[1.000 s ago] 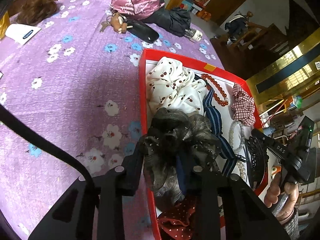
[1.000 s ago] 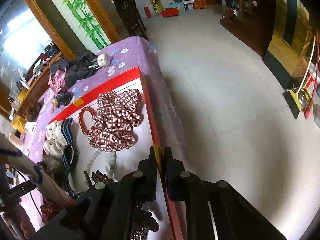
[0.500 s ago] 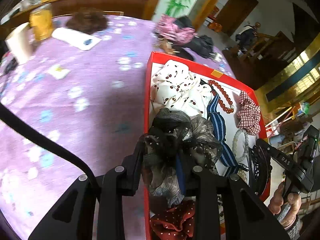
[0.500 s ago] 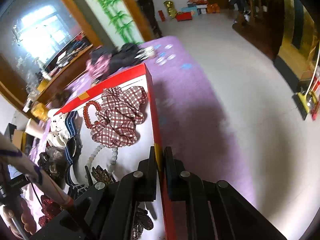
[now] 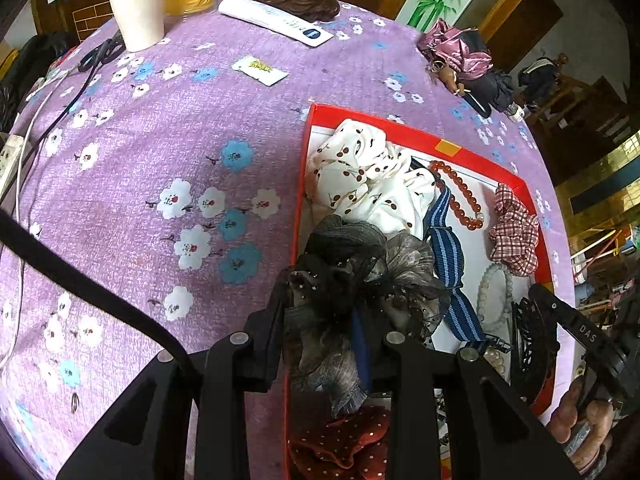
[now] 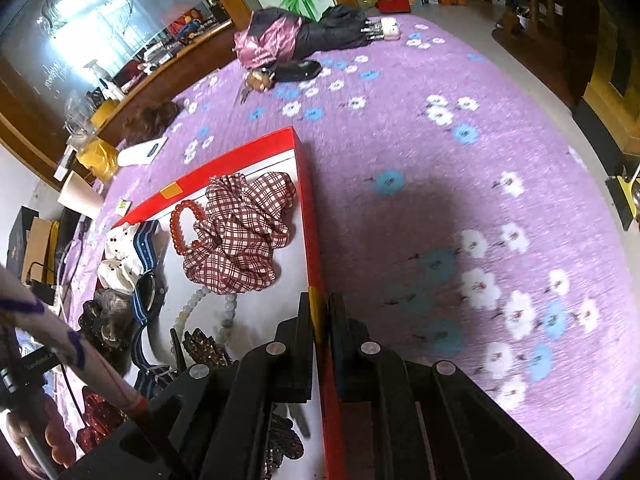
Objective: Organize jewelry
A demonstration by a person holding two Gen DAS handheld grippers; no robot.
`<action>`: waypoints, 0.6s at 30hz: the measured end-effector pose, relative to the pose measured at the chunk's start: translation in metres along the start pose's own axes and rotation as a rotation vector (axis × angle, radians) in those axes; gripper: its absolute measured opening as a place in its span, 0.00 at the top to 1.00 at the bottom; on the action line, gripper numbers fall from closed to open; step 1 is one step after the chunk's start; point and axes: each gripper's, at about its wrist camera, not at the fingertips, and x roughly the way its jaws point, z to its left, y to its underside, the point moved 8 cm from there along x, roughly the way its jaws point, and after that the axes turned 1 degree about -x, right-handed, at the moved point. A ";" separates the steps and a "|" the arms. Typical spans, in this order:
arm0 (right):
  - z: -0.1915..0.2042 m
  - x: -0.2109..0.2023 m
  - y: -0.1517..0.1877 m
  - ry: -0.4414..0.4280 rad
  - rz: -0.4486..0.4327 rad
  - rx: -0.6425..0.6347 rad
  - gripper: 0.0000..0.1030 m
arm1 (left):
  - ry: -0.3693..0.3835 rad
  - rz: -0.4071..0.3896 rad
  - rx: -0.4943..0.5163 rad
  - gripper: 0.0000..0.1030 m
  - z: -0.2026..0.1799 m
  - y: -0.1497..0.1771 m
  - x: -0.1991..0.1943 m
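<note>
The left gripper is clamped on a black-and-grey gauze scrunchie, which bulges out between and above its fingers. It hangs over the box at the near left wall, with a white spotted scrunchie at about 12 o'clock from it and a dark red dotted one at 6 o'clock.

The right gripper has its fingers pressed together on the box's right wall, pinching the red rim (a steadying hold, by the look of it). Inside the box from this view, a plaid scrunchie lies at 11 o'clock from the fingertips, a red bead bracelet touching its left side, and a pale bead bracelet just below it.

The step in hand seems to be carrying the gauze scrunchie, either out of the box or to a spot within it; which one cannot be told. The next move calls for a clear landing place: the box floor is crowded at the left, and the striped band lies just beside the load at 3 o'clock, so it could snag on a drag. The right grip should hold while the left lets go.
</note>
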 end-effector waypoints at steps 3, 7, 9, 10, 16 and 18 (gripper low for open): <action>-0.001 0.005 0.002 0.010 0.002 0.021 0.93 | -0.008 -0.009 0.022 0.73 -0.002 -0.005 0.003; -0.002 0.007 -0.003 0.029 -0.002 0.031 0.93 | -0.035 -0.015 0.066 0.73 -0.007 -0.010 0.006; -0.002 0.008 -0.004 0.035 0.002 0.026 0.92 | -0.034 -0.012 0.071 0.72 -0.008 -0.012 0.007; -0.003 0.007 -0.004 0.032 0.005 0.031 0.92 | -0.026 -0.008 0.062 0.72 -0.007 -0.013 0.007; -0.004 -0.034 -0.002 0.053 -0.060 0.029 0.65 | 0.003 -0.032 0.051 0.66 -0.007 -0.008 -0.014; -0.004 -0.051 0.008 0.065 -0.072 0.023 0.60 | 0.003 -0.052 0.052 0.64 -0.007 -0.001 -0.034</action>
